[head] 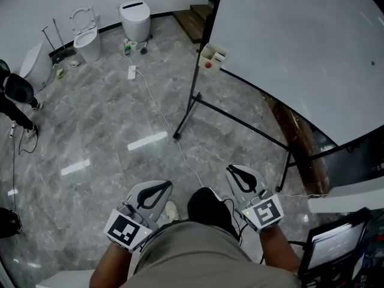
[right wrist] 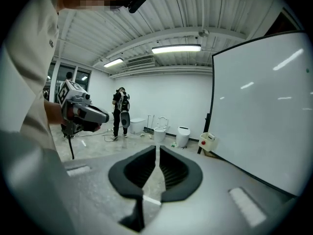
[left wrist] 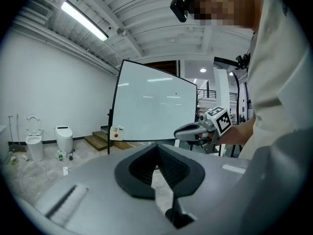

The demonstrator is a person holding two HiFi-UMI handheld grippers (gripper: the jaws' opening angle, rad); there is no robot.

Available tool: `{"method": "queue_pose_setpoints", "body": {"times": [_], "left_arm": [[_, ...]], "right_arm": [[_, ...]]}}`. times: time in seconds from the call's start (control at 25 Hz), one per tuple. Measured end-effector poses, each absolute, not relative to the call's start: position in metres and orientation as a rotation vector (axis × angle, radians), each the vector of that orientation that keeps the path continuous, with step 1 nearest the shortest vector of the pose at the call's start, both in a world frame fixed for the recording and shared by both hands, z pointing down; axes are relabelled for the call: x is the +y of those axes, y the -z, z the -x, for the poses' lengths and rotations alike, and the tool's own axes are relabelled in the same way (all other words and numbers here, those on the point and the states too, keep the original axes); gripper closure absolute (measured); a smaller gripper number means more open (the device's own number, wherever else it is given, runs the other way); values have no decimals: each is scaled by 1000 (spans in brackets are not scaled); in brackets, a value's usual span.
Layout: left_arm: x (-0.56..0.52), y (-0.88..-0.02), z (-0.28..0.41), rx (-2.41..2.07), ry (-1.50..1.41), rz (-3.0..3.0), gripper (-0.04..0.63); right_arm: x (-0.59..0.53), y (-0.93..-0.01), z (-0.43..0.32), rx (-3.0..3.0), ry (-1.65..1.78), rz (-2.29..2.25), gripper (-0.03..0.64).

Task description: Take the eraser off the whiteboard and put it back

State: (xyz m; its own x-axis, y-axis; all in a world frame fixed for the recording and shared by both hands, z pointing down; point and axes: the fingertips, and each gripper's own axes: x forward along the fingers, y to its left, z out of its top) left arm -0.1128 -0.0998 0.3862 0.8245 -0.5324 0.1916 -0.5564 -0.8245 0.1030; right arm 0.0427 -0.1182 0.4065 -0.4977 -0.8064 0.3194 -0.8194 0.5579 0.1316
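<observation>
The whiteboard (head: 300, 53) stands on a black wheeled frame ahead and to my right; it also shows in the left gripper view (left wrist: 154, 106) and the right gripper view (right wrist: 264, 106). A small white box with a red spot (head: 211, 57) hangs at its lower left corner. I cannot make out an eraser for certain; a tiny green dot (head: 372, 63) sits on the board's face. My left gripper (head: 155, 192) and right gripper (head: 244, 176) are held low near my body, well short of the board. Both are shut with nothing between the pads.
Two toilets (head: 89, 38) (head: 135, 20) stand by the far wall. A white cable (head: 162, 116) runs over the grey marble floor to the board's leg (head: 183, 125). A person (right wrist: 120, 114) stands far left. Wooden steps (head: 195, 20) lie behind the board. A dark screen (head: 336, 245) sits near right.
</observation>
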Motion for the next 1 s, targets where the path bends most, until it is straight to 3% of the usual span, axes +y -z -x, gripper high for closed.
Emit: {"method": "queue_pose_setpoints", "body": {"times": [0.68,1.0], "left_arm": [[-280,-372,74,-1005,-256,-2764,592],[-350,-365,54,-1088,-285,-2716,577]], "right_arm": [[-404,-412,-119,-2477,119,-1316,571],[-525,-430,-152,-2501,116,-1226,505]]}}
